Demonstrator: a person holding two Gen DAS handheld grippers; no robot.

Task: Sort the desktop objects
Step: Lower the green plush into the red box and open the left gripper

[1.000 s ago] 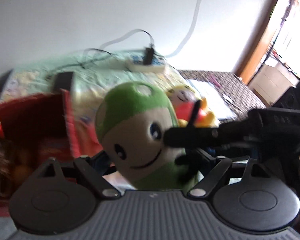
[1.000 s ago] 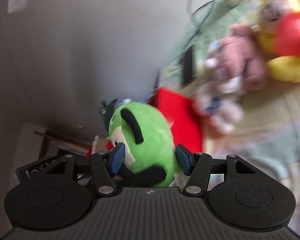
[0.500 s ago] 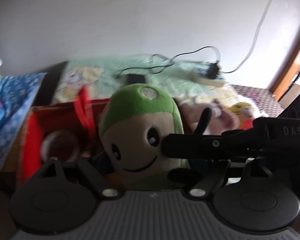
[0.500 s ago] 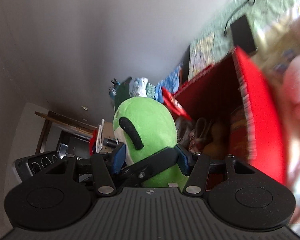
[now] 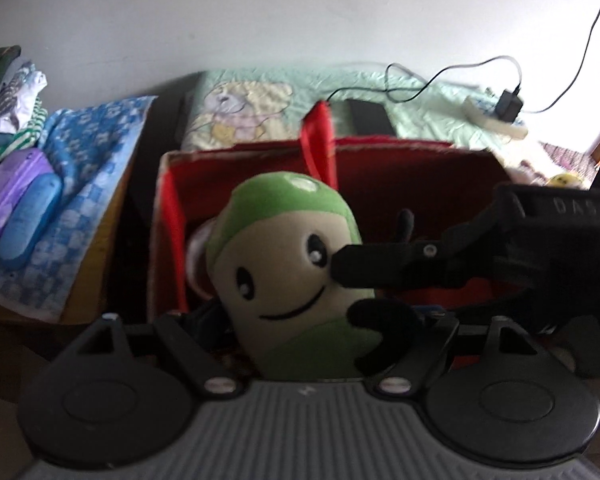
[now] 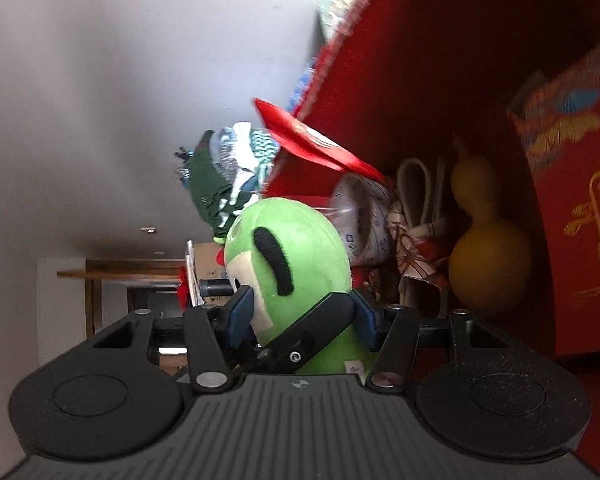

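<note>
A green plush toy [image 5: 288,264] with a cream smiling face fills the middle of the left wrist view and also shows in the right wrist view [image 6: 296,260]. Both grippers hold it. My left gripper [image 5: 312,320] is shut on its lower body. My right gripper [image 6: 300,314] is shut on it from the side, blue pads [image 6: 242,312] pressing in; its body shows in the left wrist view [image 5: 500,256]. The toy hangs over the open red box [image 5: 380,152].
Inside the box lie a yellow gourd [image 6: 484,248], a patterned bowl [image 6: 364,224] and a red packet [image 6: 576,208]. Left of the box are a blue patterned cloth [image 5: 80,184] and a purple case [image 5: 12,184]. Behind lie a power strip [image 5: 496,120] and cables.
Both grippers have carried the plush toy leftward from beside the other toys to over the red box. The box interior now fills the right wrist view.
</note>
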